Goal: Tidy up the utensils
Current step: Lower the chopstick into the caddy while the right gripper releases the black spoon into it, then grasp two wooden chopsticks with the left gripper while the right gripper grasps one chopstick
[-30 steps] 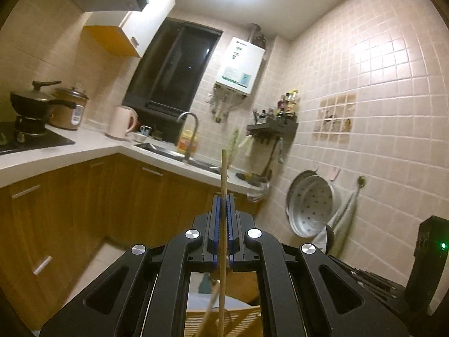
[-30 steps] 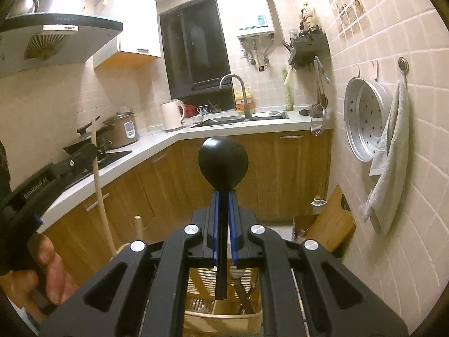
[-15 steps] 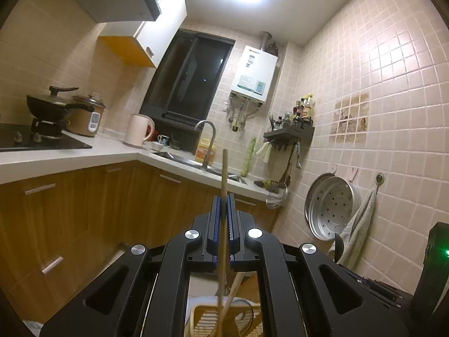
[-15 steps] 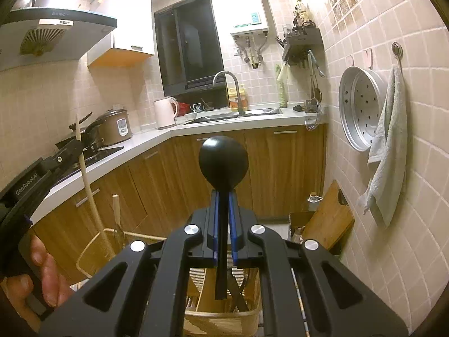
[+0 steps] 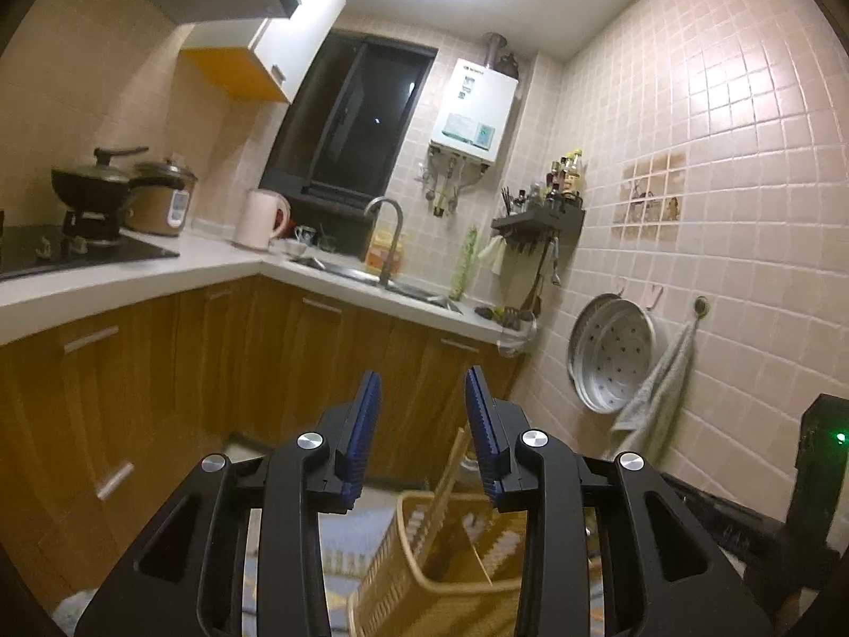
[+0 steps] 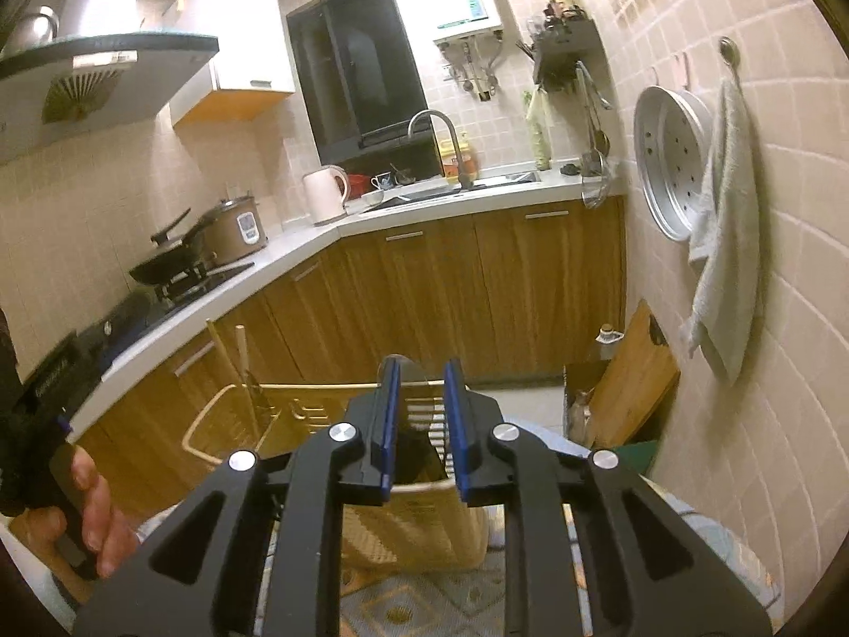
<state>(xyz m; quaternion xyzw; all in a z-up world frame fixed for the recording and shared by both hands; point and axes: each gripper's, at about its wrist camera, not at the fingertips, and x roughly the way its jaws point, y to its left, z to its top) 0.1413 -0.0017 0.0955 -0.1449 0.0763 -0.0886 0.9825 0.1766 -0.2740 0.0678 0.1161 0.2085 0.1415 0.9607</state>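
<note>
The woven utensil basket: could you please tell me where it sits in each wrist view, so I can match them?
Left wrist view: woven basket at bottom centre, below the open left gripper.
Right wrist view: basket at lower centre-left, behind the open right gripper.
Shared landmark: the hanging steamer tray.

Both grippers just popped open: the left gripper point(image 5: 423, 390) has its jaws well apart with nothing pinched, the right gripper point(image 6: 422, 379) sits a bit narrower and tipped down more, and the left hand point(image 6: 98, 520) is wrapped round its black handle at the frame edge.
</note>
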